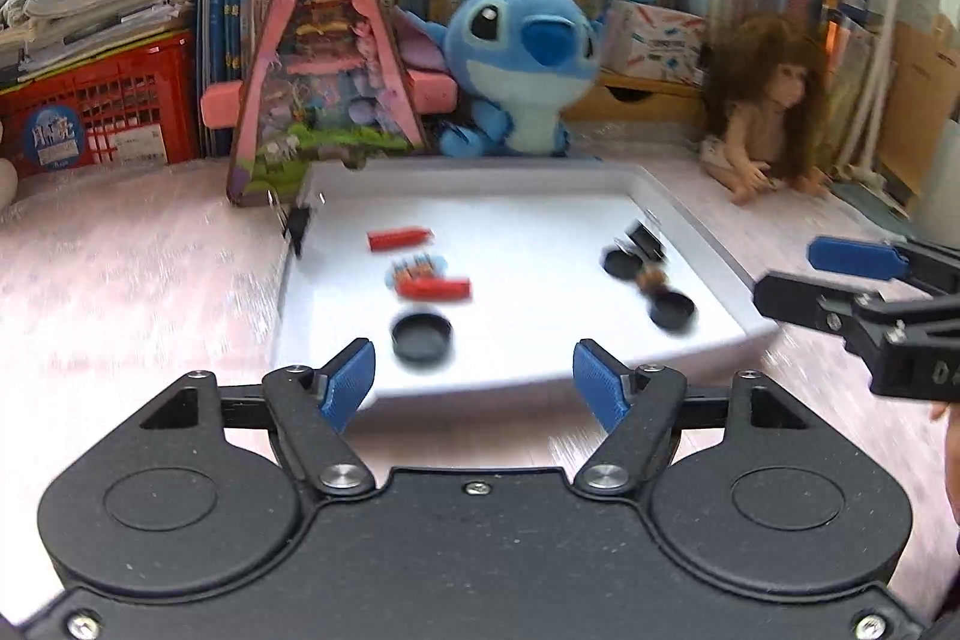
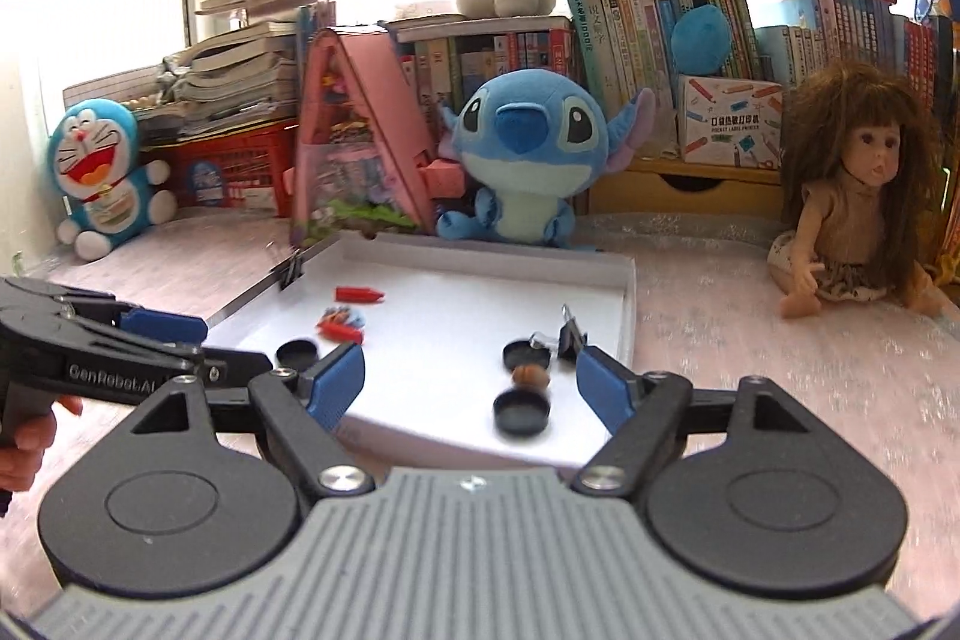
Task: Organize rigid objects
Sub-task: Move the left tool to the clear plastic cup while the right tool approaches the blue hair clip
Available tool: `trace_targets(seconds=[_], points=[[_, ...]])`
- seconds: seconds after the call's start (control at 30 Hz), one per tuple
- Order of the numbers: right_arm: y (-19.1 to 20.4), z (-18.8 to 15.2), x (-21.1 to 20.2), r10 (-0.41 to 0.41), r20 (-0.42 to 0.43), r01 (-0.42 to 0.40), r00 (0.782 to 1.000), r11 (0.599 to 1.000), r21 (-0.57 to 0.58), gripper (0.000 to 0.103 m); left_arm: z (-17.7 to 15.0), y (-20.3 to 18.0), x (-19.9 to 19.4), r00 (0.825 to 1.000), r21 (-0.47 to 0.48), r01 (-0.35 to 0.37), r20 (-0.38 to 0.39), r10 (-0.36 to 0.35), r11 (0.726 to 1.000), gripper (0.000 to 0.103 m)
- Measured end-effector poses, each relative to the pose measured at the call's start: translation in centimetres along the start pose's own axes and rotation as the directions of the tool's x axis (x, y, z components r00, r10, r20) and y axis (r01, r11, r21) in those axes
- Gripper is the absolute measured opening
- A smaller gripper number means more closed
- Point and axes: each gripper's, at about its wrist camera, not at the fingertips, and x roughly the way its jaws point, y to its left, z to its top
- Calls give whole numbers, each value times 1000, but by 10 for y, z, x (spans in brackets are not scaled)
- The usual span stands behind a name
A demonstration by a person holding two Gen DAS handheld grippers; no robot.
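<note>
A shallow white tray (image 1: 528,226) (image 2: 456,322) lies on the pink table. In it are two red pieces (image 1: 399,238) (image 2: 358,293), a small multicoloured piece (image 1: 420,268), three black round lids (image 1: 420,334) (image 2: 521,413) and a brown nut-like thing (image 2: 531,376). A black binder clip (image 2: 570,334) lies inside the tray on the right and another (image 2: 292,271) grips the left rim. My left gripper (image 1: 474,382) (image 2: 228,340) hovers open over the near edge, holding nothing. My right gripper (image 2: 471,379) (image 1: 786,274) is open beside it at the near right corner, also holding nothing.
Behind the tray stand a pink triangular toy house (image 1: 324,70), a blue plush (image 1: 522,58) and a long-haired doll (image 2: 858,196). A blue cat plush (image 2: 102,172) and red crate (image 1: 102,112) sit far left. Books line the back. A hand (image 2: 30,436) holds the left gripper.
</note>
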Motion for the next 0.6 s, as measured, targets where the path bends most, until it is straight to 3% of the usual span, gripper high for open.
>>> trace_targets(seconds=[0.27,0.6], points=[[5,-38,-38,-1,-3,0,1000,1000,-28,87,-60,-23,-33,998,18,54,-21,-53,998,71],[9,-87,-72,13,-32,-14,999,1000,-4,87,-104,-46,-65,993,86,119,-36,-116,989,72]])
